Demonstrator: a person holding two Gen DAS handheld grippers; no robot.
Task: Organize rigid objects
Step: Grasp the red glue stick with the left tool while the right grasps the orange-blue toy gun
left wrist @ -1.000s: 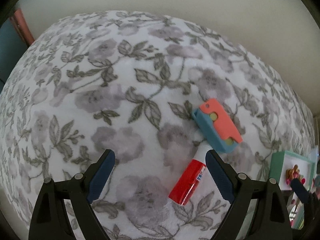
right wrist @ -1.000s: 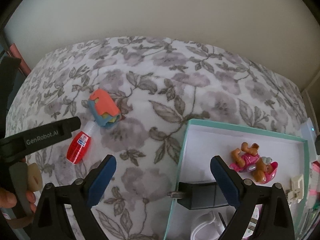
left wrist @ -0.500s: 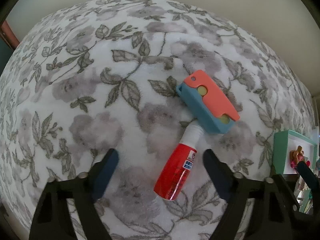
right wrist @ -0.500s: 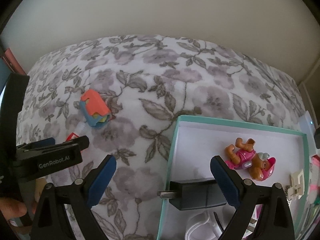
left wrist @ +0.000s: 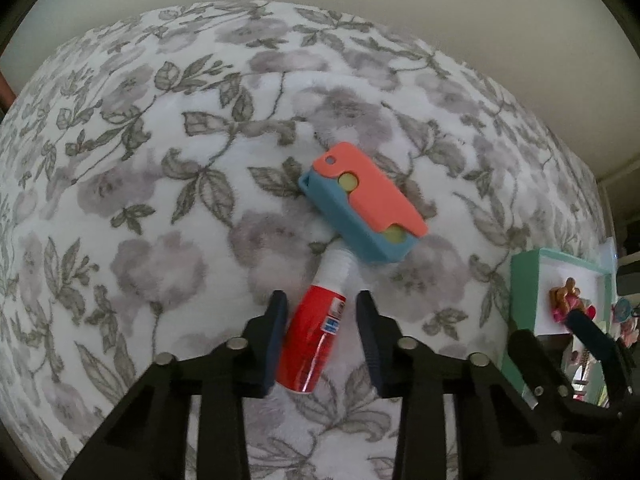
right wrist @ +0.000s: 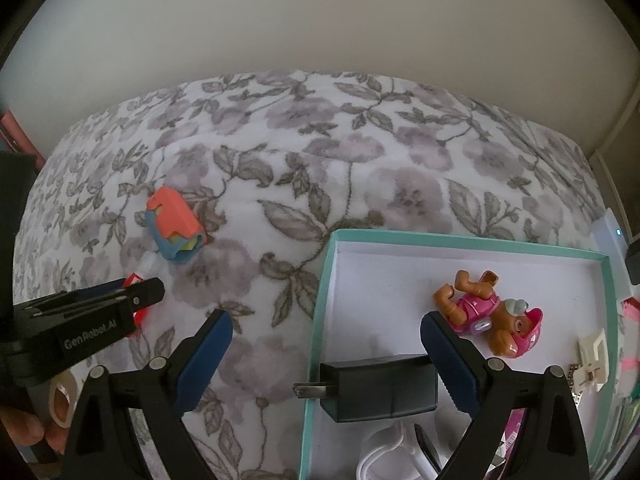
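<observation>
On the bed (left wrist: 168, 208) a bottle (left wrist: 310, 340) lies with its neck touching a toy block (left wrist: 360, 208) just behind it. To their right sits an open box (right wrist: 324, 292). Inside it, a charger (right wrist: 380, 386) lies at the near left and a toy figure (right wrist: 488, 312) further right.

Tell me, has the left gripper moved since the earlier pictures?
Yes. The left gripper has come forward over the flowered bedspread to straddle the red bottle, which earlier lay ahead of it, and its jaws have narrowed.

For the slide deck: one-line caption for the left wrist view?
Left gripper straddling a red bottle lying on the floral blanket, jaws not yet closed on it.
</observation>
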